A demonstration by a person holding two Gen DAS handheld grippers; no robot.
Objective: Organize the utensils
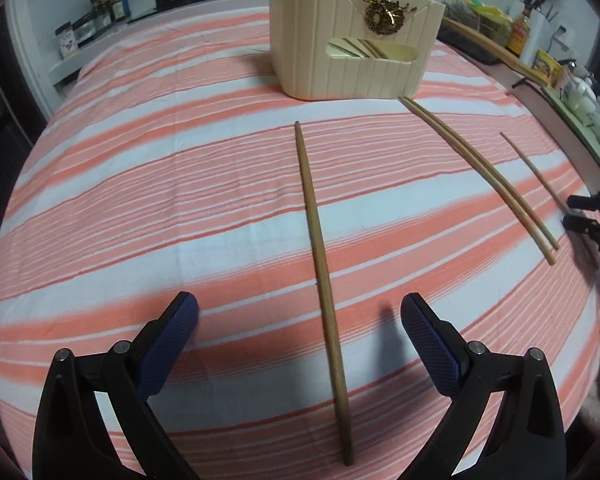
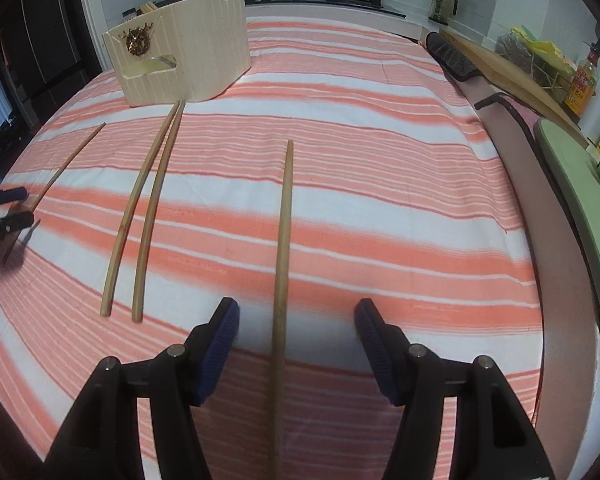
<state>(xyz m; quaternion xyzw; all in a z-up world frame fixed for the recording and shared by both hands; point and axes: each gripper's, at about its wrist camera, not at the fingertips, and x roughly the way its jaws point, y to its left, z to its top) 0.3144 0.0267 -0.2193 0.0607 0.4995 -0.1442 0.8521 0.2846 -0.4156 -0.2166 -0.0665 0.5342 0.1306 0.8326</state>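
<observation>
Chopsticks (image 1: pixel 324 280) of slim wood lie on the striped cloth (image 1: pixel 180 200); the ribbed cream holder (image 1: pixel 340 60) holds more. Both claws, left (image 1: pixel 300 316) and right (image 2: pixel 296 316), gape empty.

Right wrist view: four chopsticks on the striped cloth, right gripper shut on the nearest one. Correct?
Not quite. In the right wrist view the right gripper is open, its pads either side of the nearest chopstick without touching. Four chopsticks on the striped cloth is right.

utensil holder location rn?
The cream utensil holder stands upright at the far end of the striped cloth, just beyond the tips of the paired chopsticks; upper left in the right wrist view.
</observation>
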